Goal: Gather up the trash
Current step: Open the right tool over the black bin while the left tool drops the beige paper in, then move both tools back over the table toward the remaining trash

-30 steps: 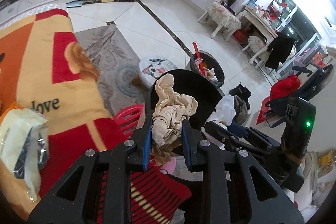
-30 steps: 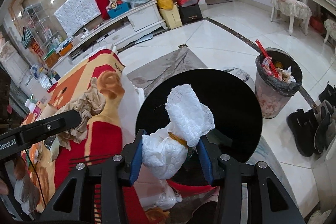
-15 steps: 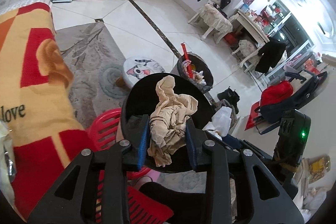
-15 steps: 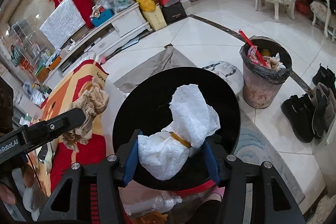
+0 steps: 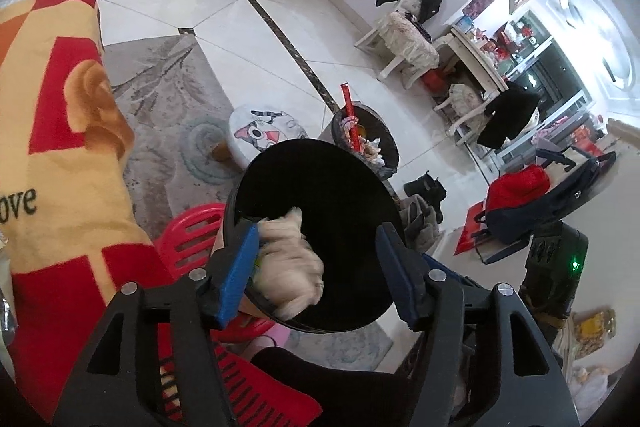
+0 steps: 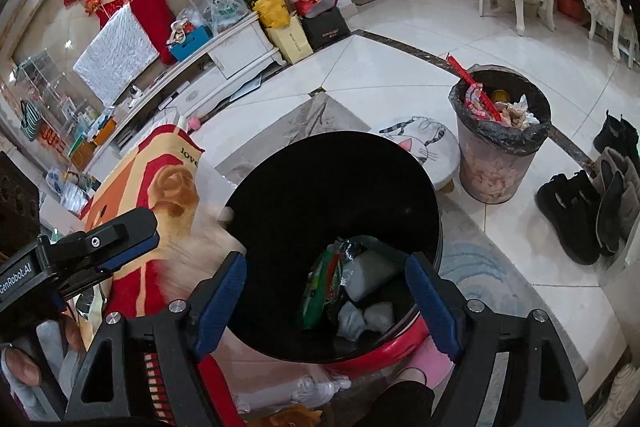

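Both grippers hang over a black round bin. My left gripper has its jaws opening, and a beige crumpled tissue falls blurred between them, close to the left pad, over the bin's mouth. My right gripper is also opening, with nothing between its pads. Below it, on the bottom of the black bin, lie a white wrapped bundle and a green wrapper. The left gripper shows at the left, a beige blur beside the bin's rim.
A second bin with a black liner, full of trash, stands on the floor beyond a cat-print stool. An orange and red blanket lies to the left. A red stool sits under the black bin. Boots stand at the right.
Both grippers have opened. The beige tissue has left the left pads and is dropping. The white bundle has fallen from the right pads to the bottom of the black bin.
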Tool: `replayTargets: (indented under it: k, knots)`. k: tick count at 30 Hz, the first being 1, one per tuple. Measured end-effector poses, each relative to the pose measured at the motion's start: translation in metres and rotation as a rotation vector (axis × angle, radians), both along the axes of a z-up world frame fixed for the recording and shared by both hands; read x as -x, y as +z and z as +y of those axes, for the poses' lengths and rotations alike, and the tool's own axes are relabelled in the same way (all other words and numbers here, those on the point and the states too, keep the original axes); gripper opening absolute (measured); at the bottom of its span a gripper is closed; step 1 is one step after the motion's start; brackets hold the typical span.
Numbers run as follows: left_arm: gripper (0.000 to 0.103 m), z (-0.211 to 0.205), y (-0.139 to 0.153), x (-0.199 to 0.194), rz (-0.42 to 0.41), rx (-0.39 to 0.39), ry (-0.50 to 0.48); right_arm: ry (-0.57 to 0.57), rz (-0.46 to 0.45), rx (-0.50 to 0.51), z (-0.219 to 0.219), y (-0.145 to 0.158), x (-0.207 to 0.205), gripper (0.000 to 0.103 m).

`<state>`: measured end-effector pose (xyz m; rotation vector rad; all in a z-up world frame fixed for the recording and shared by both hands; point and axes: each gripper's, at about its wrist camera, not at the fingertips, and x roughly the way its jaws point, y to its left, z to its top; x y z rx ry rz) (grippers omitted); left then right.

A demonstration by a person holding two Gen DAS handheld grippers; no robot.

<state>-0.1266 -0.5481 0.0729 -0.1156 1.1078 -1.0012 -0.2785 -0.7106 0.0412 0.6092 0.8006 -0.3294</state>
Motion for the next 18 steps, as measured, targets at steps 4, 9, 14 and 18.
replayTargets:
  k: [4, 9, 14, 18]
  knots:
    - [0.061, -0.002, 0.001, 0.003, 0.002, 0.003, -0.006, -0.005, -0.001, 0.004, -0.001, 0.001, 0.005, 0.080]
    - [0.061, 0.001, 0.004, 0.006, -0.018, -0.014, 0.007, -0.004, -0.001, -0.002, 0.000, 0.002, 0.006, 0.080]
    - [0.061, 0.017, 0.007, 0.011, -0.067, -0.071, 0.064, 0.015, -0.001, -0.003, 0.008, 0.001, 0.004, 0.080]
    - [0.061, 0.036, 0.009, 0.015, -0.095, -0.109, 0.111, 0.036, 0.006, 0.000, 0.018, 0.000, 0.002, 0.080]
